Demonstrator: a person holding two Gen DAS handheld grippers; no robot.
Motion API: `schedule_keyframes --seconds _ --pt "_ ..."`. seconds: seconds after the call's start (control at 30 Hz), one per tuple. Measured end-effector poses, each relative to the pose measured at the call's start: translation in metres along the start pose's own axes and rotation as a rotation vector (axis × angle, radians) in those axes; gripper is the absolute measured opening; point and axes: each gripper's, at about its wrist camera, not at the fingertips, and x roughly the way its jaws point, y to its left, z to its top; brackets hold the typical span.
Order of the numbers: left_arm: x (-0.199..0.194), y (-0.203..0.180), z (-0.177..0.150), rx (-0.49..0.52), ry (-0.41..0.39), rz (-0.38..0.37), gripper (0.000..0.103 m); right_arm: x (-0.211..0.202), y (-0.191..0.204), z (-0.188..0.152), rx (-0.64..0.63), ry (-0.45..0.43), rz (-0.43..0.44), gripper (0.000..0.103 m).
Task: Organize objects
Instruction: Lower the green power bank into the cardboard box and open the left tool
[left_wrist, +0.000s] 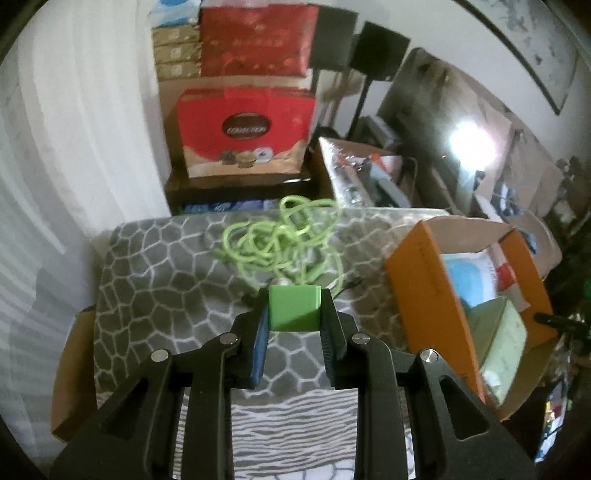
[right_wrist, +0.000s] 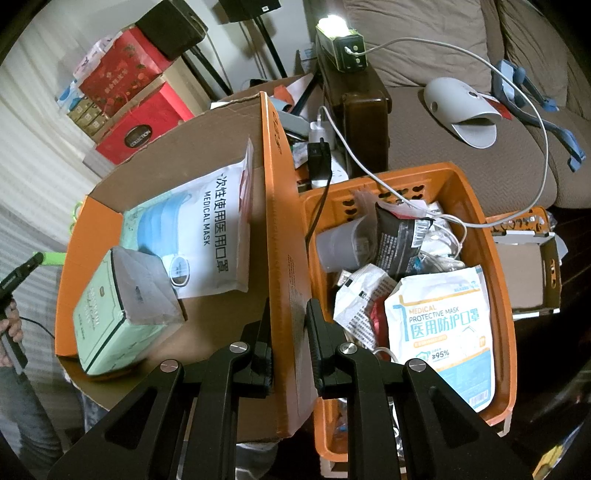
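My left gripper (left_wrist: 294, 310) is shut on a green cube (left_wrist: 293, 308) and holds it above a grey patterned cloth (left_wrist: 162, 280). A tangled green cord (left_wrist: 280, 236) lies on the cloth just beyond the cube. To the right stands an orange cardboard box (left_wrist: 417, 266). My right gripper (right_wrist: 288, 314) is shut on that box's orange wall (right_wrist: 280, 229). The box holds a medical mask pack (right_wrist: 199, 229) and a mint green box (right_wrist: 107, 325) with a grey pouch on it.
An orange plastic basket (right_wrist: 495, 258) full of packets, mask packs and a cup stands right of the box. Red gift boxes (left_wrist: 243, 125) are stacked behind the cloth. A sofa (right_wrist: 480, 155) with a white cable lies beyond the basket.
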Motion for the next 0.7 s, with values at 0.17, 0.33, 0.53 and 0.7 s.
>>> schedule_keyframes --seconds 0.17,0.33,0.53,0.7 --pt "-0.015 -0.021 0.009 0.033 -0.028 -0.036 0.023 0.0 0.0 0.0 0.001 0.0 0.001 0.016" --pt "-0.034 -0.045 0.017 0.066 -0.067 -0.07 0.023 0.0 0.0 0.0 0.0 0.001 0.0 0.016" --pt "-0.047 -0.075 0.028 0.11 -0.091 -0.106 0.023 0.0 0.0 0.0 0.001 0.0 0.0 0.016" --pt "-0.052 -0.103 0.034 0.145 -0.097 -0.143 0.023 0.0 0.0 0.0 0.001 0.0 0.001 0.016"
